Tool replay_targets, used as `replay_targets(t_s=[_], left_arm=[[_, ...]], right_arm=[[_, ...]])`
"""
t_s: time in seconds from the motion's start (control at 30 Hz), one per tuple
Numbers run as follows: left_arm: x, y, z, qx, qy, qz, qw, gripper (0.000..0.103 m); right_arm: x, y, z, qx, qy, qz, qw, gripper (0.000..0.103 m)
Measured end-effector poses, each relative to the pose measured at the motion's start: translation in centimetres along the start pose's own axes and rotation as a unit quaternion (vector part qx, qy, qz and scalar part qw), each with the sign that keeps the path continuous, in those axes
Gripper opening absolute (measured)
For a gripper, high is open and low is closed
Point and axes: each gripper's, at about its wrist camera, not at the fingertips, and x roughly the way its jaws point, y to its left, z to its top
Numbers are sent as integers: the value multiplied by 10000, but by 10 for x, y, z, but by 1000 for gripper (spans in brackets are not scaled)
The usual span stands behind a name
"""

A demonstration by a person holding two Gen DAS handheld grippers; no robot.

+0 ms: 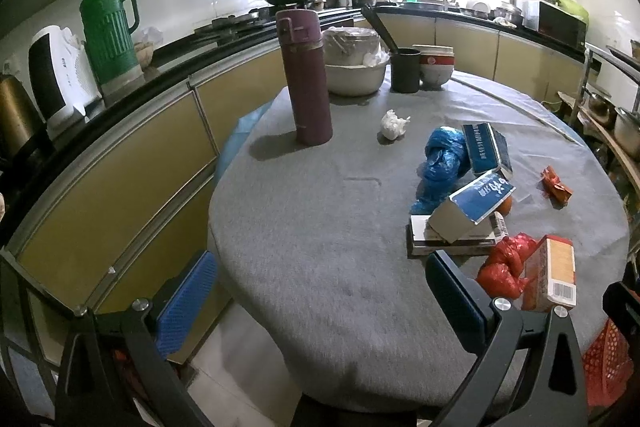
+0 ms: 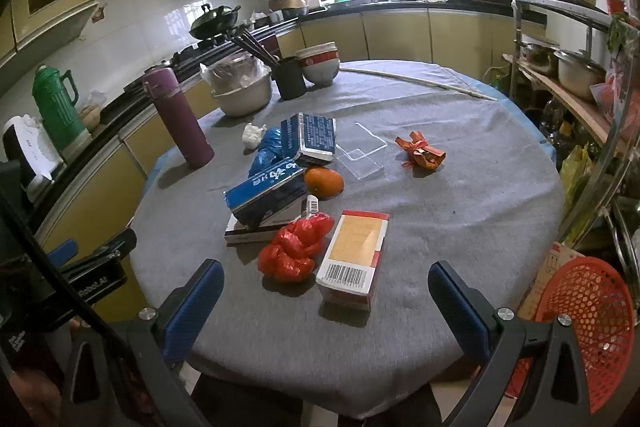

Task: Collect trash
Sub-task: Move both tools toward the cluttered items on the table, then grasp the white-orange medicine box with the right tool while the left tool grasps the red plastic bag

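Both grippers wide open, empty: left gripper (image 1: 320,291), right gripper (image 2: 326,287) facing the red bag (image 2: 294,247) and carton (image 2: 356,251). Red basket (image 2: 592,323) at four o'clock; purple flask (image 2: 180,115) at eleven.

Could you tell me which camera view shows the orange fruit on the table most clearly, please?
The right wrist view: the orange lies in plain sight beside the tilted blue carton, nearly all of its surface visible. In the left wrist view only a sliver of the orange peeks out behind that carton.
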Motion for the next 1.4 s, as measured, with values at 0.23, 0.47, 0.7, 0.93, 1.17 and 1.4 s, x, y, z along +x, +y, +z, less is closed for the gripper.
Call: replay_targets(t_s=[0.23,0.47,0.7,0.93,1.17,1.4], left_arm=[[7,-1,4,2,52,-20,10000,103],[22,-4,15,-2,251,-320,9992,103],[39,-13,15,120,531,-614,9966,103],[51,-37,0,382,1014,-1065,9884,103],[55,-71,1,458,1158,-1656,9783,103],[65,-124,-3,644,1066,-2084,9701,103]], right_arm=[[8,-2,4,76,78,6,9999,103],[41,-17,9,416,428,131,9981,103],[90,-33,11,982,957,144,9904,77],[121,-47,-2,1131,1439,147,9830,60],[100,-94,-8,1498,1309,177,9799,49],[81,-130,-15,1721,1119,259,9784,49]])
